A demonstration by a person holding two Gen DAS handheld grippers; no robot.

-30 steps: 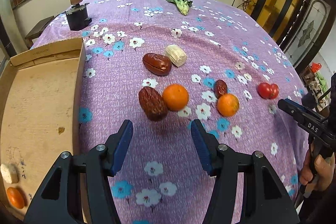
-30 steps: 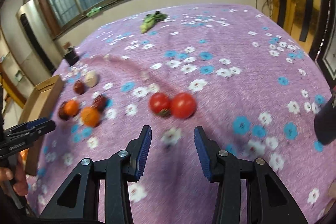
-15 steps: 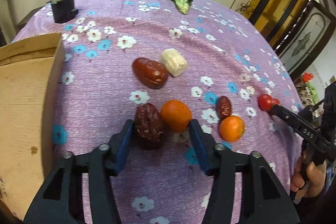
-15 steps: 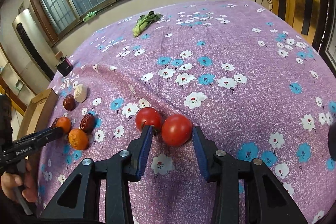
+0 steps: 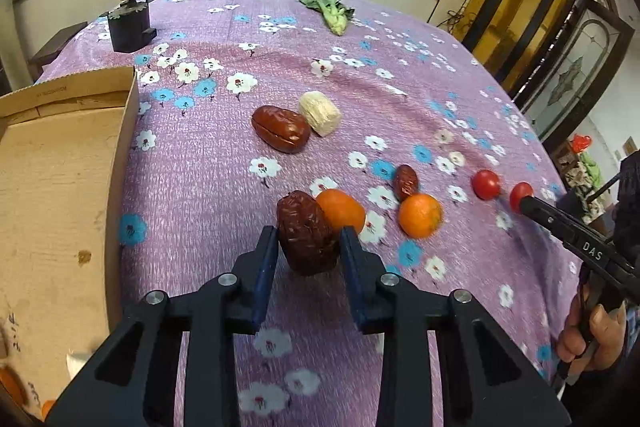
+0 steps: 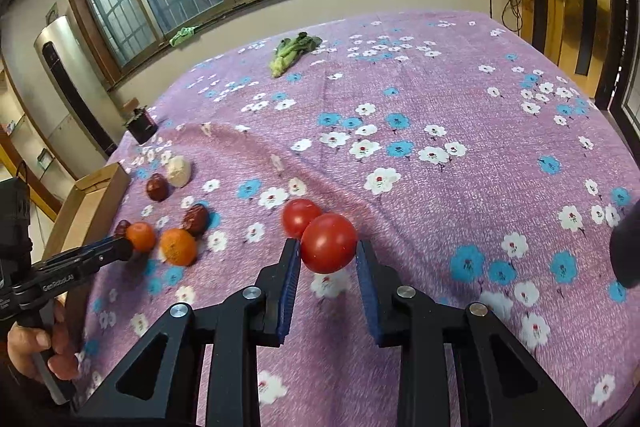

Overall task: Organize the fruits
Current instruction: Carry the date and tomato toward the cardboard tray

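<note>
1. The left tool (image 5: pixel 308 247) is closing its jaws on a wrinkled dark-red jujube (image 5: pixel 306 237); both blue pads touch the fruit's sides.
2. That jujube sits just right of the cardboard box (image 5: pixel 60 187) and touches an orange mandarin (image 5: pixel 340 209) on its far right side.
3. A second mandarin (image 5: pixel 420 215) lies farther right of the box, with a small jujube (image 5: pixel 406 181) touching its far edge.
4. A smooth, larger jujube (image 5: pixel 281 129) and a pale corn piece (image 5: pixel 320 113) lie side by side, touching, beyond the held fruit and right of the box's far corner.
5. The right tool (image 6: pixel 328 259) is clamped almost fully closed on a red tomato (image 6: pixel 329 243), gripped between its two pads.
6. A second tomato (image 6: pixel 298 217) rests on the worktop (image 6: pixel 440 99) just behind the gripped one, touching it, well to the right of the box.
7. A leafy green vegetable (image 5: pixel 330 11) lies at the far side of the floral purple cloth, well away from the box.
8. A small black device (image 5: pixel 129 23) stands just beyond the box's far edge.
9. A hand (image 5: pixel 592 331) holds the right tool's grip at the right border of the left wrist view.
</note>
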